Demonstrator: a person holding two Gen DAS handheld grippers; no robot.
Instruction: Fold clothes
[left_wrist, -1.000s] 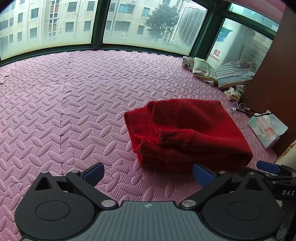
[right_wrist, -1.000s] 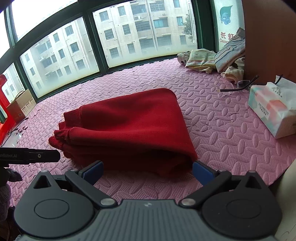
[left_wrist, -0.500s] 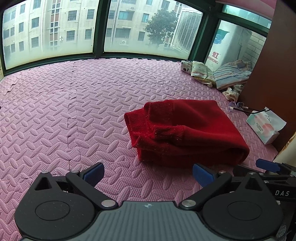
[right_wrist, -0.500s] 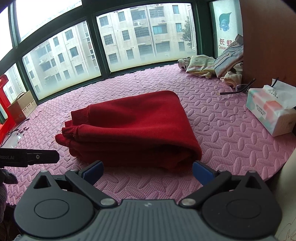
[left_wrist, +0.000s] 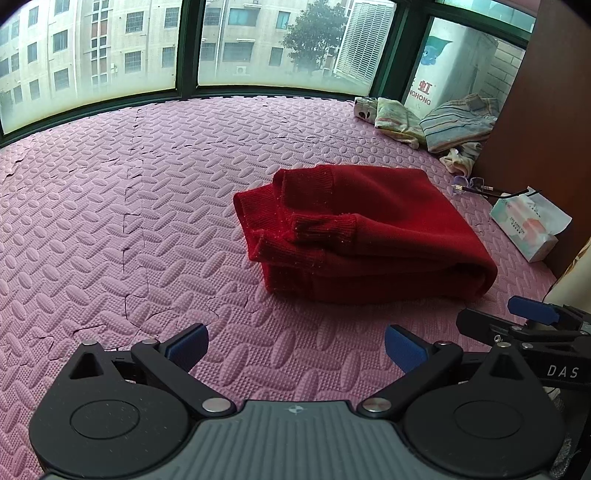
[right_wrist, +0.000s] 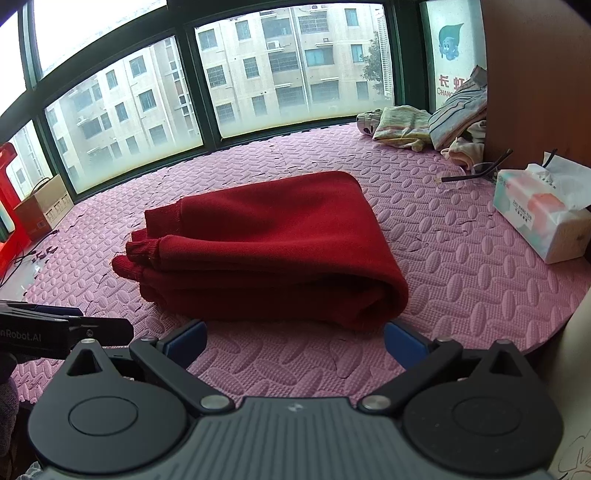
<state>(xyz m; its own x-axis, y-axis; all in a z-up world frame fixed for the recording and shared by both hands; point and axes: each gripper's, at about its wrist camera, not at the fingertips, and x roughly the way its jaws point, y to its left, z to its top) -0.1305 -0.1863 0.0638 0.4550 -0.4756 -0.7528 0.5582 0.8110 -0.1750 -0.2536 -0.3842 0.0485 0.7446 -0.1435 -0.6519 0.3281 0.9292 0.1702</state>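
A: Where does the red sweater (left_wrist: 373, 236) lie?

B: Folded into a thick bundle on the pink foam mat (left_wrist: 110, 206), ahead of both tools. From the left hand-held gripper (left_wrist: 295, 343) it sits forward and to the right, with bare mat between it and the blue fingertips (left_wrist: 190, 341). The ribbed cuffs face that side.

A: And from the right one?

B: The right hand-held gripper (right_wrist: 293, 341) has the sweater (right_wrist: 273, 251) straight ahead and much nearer; the rounded fold edge lies just beyond its right fingertip (right_wrist: 400, 341). Whether they touch I cannot tell.

A: Are the tools holding anything?

B: No. Both stand spread wide with nothing between the fingers. Each shows at the edge of the other's view, low beside the mat.

A: What else is around?

B: A tissue pack (right_wrist: 541, 218) to the right of the sweater, well apart from it, with a pair of glasses (left_wrist: 476, 186) beside it. A pile of pale clothes (right_wrist: 424, 125) lies farther back by the window (right_wrist: 258, 77).
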